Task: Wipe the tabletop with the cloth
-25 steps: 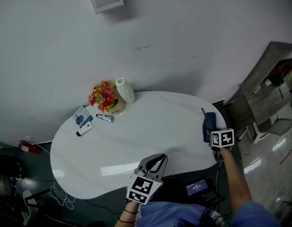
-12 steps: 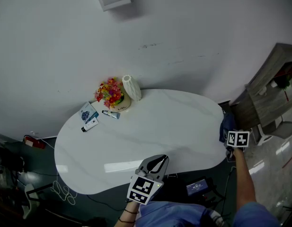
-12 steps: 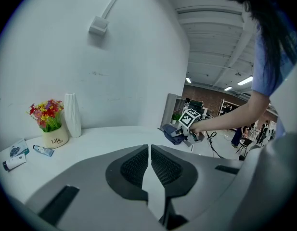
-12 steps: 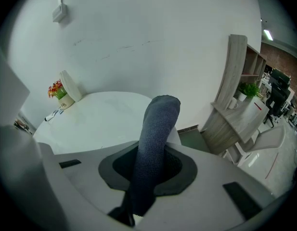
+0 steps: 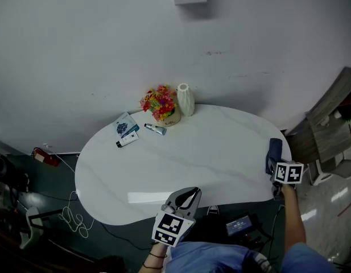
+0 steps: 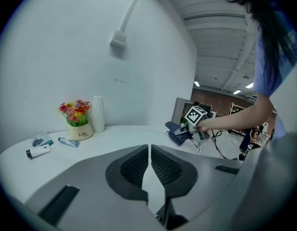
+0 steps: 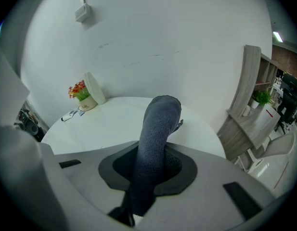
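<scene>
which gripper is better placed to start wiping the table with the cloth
Right. The right gripper is shut on the dark blue cloth at the right end of the table. The left gripper is shut on nothing at the near edge, well apart from the cloth.

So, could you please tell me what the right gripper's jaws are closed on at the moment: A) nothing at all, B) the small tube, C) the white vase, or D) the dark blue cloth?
D: the right gripper view shows the right gripper with the dark blue cloth clamped between its jaws.
</scene>
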The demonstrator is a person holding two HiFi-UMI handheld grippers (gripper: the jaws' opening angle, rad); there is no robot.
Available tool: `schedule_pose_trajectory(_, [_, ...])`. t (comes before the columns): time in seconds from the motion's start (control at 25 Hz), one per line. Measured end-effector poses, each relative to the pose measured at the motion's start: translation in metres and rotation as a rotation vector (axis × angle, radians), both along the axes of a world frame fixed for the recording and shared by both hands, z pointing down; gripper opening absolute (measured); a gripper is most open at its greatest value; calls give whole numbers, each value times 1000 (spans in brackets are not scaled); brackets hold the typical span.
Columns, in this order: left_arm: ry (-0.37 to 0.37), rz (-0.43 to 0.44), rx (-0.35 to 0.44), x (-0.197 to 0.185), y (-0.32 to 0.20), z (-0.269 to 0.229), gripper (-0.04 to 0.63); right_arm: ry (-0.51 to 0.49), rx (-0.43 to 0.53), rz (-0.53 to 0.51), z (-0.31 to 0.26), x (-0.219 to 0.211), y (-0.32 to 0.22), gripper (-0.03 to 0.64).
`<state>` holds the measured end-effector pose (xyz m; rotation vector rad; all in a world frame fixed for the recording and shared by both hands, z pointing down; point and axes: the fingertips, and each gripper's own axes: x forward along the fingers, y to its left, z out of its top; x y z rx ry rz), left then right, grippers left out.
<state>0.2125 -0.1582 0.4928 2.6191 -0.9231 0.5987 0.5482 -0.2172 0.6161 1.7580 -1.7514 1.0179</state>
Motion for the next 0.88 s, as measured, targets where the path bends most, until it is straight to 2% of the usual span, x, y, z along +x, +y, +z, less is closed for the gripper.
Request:
schedule_pose_trajectory(0.16, [3, -65, 2, -58, 10, 0, 18, -23, 12, -62, -11, -73, -4, 71])
schedule_pose_trajectory(0.36, [-9, -158, -5, -146, 30, 5, 18, -59, 22, -174, -20, -186, -10, 71])
schedule_pose_trajectory(0.68, [-33, -322, -7, -291, 69, 14, 18, -124, 39, -403, -23, -386, -6, 71])
schedule_pose_trajectory(0.88, [-40, -457, -13, -370, 92, 19, 18, -168, 39, -577, -22, -515, 5, 71])
